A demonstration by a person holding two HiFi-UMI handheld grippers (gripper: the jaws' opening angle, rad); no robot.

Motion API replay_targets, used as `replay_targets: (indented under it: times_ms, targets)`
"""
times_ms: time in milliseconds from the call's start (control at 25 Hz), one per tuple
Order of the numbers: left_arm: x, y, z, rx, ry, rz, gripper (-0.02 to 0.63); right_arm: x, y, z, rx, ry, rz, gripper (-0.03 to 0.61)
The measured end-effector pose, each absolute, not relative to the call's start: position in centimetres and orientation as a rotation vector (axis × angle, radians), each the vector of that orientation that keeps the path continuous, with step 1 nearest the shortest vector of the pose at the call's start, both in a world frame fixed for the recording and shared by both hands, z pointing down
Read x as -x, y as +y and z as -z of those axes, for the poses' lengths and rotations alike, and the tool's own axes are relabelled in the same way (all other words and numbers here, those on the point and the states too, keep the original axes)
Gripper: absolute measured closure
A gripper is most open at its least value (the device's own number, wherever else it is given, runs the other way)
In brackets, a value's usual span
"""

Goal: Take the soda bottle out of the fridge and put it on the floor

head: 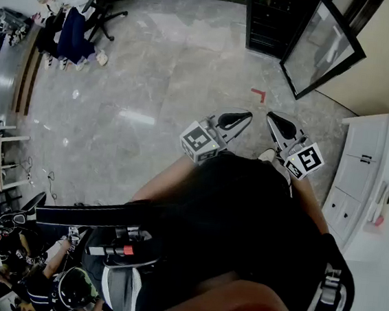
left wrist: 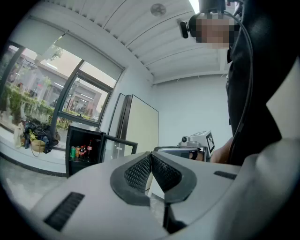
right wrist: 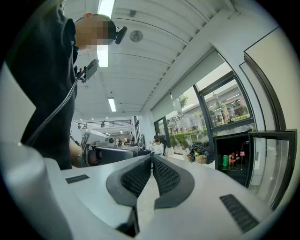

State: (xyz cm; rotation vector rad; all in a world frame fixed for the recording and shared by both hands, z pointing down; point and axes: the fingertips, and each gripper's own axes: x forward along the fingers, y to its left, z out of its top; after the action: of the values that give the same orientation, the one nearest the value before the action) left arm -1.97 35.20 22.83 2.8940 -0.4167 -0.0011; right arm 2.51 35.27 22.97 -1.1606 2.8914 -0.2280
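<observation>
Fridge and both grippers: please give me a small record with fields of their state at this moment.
fridge: black, low, away from both grippers
fridge door: open, glass pane
soda bottle: upright inside the fridge, beside cans
left gripper: jaws together, nothing between them
right gripper: jaws together, nothing between them
floor: grey stone, red corner mark before the fridge

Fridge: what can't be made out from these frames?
- Head view: fridge cut off by the top edge, shelves dark.
- Left gripper view: drinks too small to read labels.
- Right gripper view: fridge's lower part dark, its foot behind the right gripper.
</observation>
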Motion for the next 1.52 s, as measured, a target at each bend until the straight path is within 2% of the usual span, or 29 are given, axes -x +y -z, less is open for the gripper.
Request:
replay_targets:
  times_ms: [880, 1520]
  targets:
    - [3.7, 34.3, -23.8, -2.931, -0.397, -0.016, 0.609, -0.3, 34.1, -23.6, 1.125, 2.906, 0.239, 0.566]
    - [11.4, 32.6, -25.3, -2.923, -0.315, -0.044, 0.609, 6.8, 32.0, -25.0, 1.223, 2.887, 0.280, 0.565]
